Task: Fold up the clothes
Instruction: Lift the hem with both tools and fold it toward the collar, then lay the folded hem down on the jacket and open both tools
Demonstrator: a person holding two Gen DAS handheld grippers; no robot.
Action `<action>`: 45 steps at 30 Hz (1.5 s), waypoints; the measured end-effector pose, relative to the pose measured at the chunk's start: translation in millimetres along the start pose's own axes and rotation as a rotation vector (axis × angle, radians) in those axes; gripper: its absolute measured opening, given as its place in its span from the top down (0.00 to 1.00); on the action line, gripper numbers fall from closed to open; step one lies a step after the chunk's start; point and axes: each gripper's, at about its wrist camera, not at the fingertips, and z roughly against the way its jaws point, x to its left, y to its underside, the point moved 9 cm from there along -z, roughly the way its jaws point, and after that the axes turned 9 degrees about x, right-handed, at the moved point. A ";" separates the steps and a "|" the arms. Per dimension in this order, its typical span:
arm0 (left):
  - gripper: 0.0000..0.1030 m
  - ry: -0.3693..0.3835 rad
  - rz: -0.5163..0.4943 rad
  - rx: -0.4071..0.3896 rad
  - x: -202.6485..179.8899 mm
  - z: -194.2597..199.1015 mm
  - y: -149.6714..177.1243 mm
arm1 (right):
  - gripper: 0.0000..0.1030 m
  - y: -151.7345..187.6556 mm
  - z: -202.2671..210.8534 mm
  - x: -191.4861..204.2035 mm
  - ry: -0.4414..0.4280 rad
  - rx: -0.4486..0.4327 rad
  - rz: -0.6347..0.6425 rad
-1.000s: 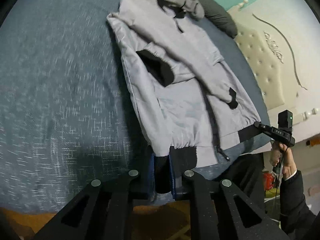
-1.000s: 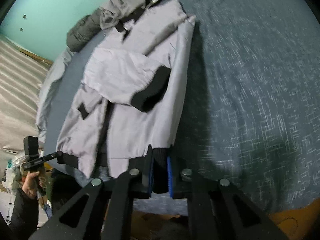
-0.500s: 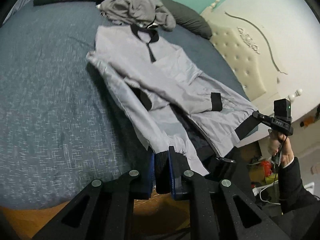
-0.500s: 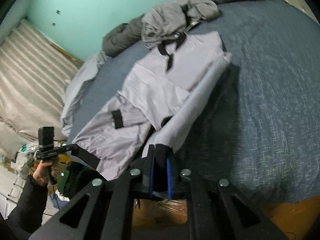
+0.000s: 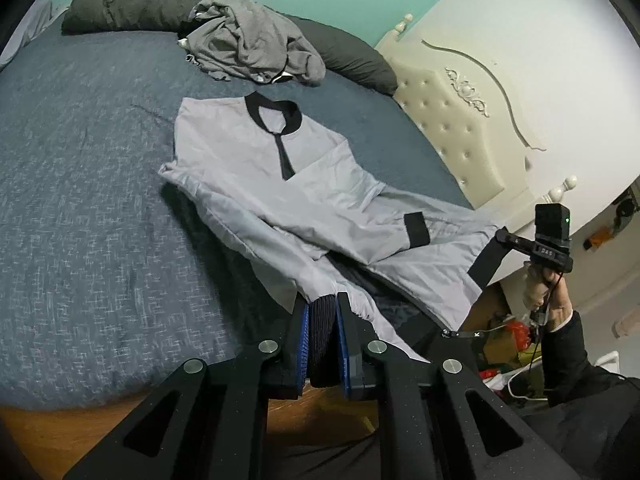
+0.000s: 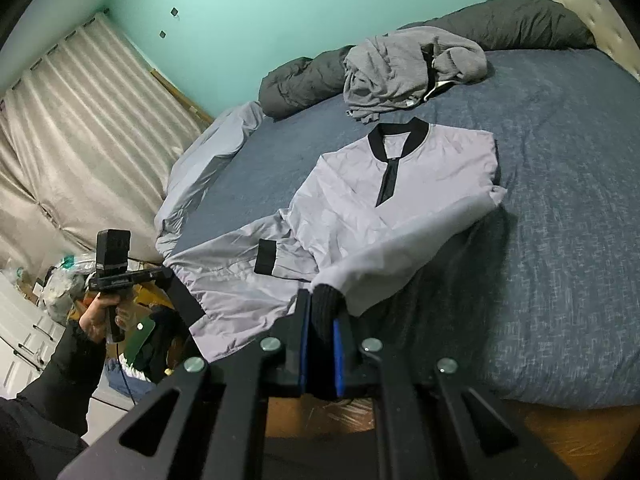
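From the left wrist view, the left gripper (image 5: 323, 334) is clenched on a black ribbed hem corner of the grey jacket (image 5: 280, 184), just past the foot edge of the bed (image 5: 80, 200); wide bare blue cover lies to its left. The right gripper (image 5: 502, 236) pinches the other hem corner, beside the cream headboard (image 5: 460, 128).

From the right wrist view, the right gripper (image 6: 321, 344) clamps black knit, with open blue cover to its right. The jacket (image 6: 360, 208) lies front up, collar far, one cuffed sleeve across its front. One crumpled grey garment (image 6: 400, 68) sits beyond it. The left gripper (image 6: 170, 280) grips the hem near the curtain (image 6: 80, 140).
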 end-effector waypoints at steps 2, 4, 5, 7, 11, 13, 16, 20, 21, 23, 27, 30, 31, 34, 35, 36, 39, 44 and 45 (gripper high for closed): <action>0.88 -0.002 -0.004 -0.004 -1.3 -2.0 -7.9 | 0.91 -5.6 1.1 -3.0 -0.003 0.002 -0.002; 0.87 0.000 -0.002 -0.010 0.5 -3.2 -21.5 | 0.91 -13.3 1.6 -4.9 -0.001 -0.003 0.000; 0.88 -0.001 0.001 -0.014 1.7 -3.7 -29.8 | 0.91 -17.7 2.0 -5.8 -0.001 -0.006 -0.001; 0.87 -0.004 0.001 -0.017 4.0 -3.5 -47.0 | 0.91 -31.1 0.1 -12.0 -0.007 -0.014 -0.014; 0.87 -0.009 0.008 -0.025 13.5 -8.7 -96.2 | 0.91 -67.1 -7.9 -28.9 -0.015 -0.023 -0.048; 0.88 -0.007 0.018 -0.028 19.3 -14.0 -124.4 | 0.91 -89.4 -12.7 -38.2 -0.013 -0.025 -0.063; 0.87 -0.014 0.025 -0.029 26.9 -23.1 -167.3 | 0.91 -126.2 -19.0 -51.9 -0.005 -0.029 -0.078; 0.87 -0.031 0.060 -0.027 48.8 -37.5 -227.9 | 0.91 -186.6 -36.8 -80.6 0.018 -0.027 -0.118; 0.87 -0.039 0.077 -0.028 58.4 -41.6 -241.9 | 0.91 -197.0 -40.9 -86.6 0.030 -0.027 -0.123; 0.87 -0.049 0.115 -0.030 78.1 -49.9 -266.9 | 0.91 -224.9 -53.9 -105.8 0.049 -0.027 -0.144; 0.87 -0.077 0.187 -0.032 123.3 -73.8 -312.9 | 0.91 -264.1 -85.1 -149.1 0.091 -0.025 -0.200; 0.87 -0.099 0.246 -0.035 161.3 -99.7 -342.1 | 0.91 -283.1 -113.7 -182.4 0.130 -0.006 -0.236; 0.87 -0.103 0.261 -0.033 172.2 -109.2 -349.3 | 0.91 -289.4 -123.2 -193.5 0.143 0.000 -0.248; 0.69 -0.124 0.308 -0.016 204.1 -144.0 -362.3 | 0.91 -308.3 -151.6 -226.7 0.183 0.020 -0.285; 0.61 -0.147 0.324 -0.008 214.8 -155.8 -362.7 | 0.87 -314.6 -161.0 -237.7 0.196 0.026 -0.297; 0.56 -0.184 0.341 0.000 225.6 -167.1 -361.1 | 0.87 -320.8 -170.4 -248.7 0.209 0.033 -0.309; 0.54 -0.202 0.341 0.003 239.6 -189.1 -357.2 | 0.81 -325.9 -198.1 -277.5 0.259 0.034 -0.337; 0.39 -0.233 0.297 -0.090 246.0 -179.8 -356.9 | 0.37 -329.0 -188.8 -293.7 0.273 -0.089 -0.336; 0.38 -0.236 0.291 -0.096 246.7 -178.7 -355.3 | 0.26 -331.1 -180.5 -297.3 0.273 -0.130 -0.343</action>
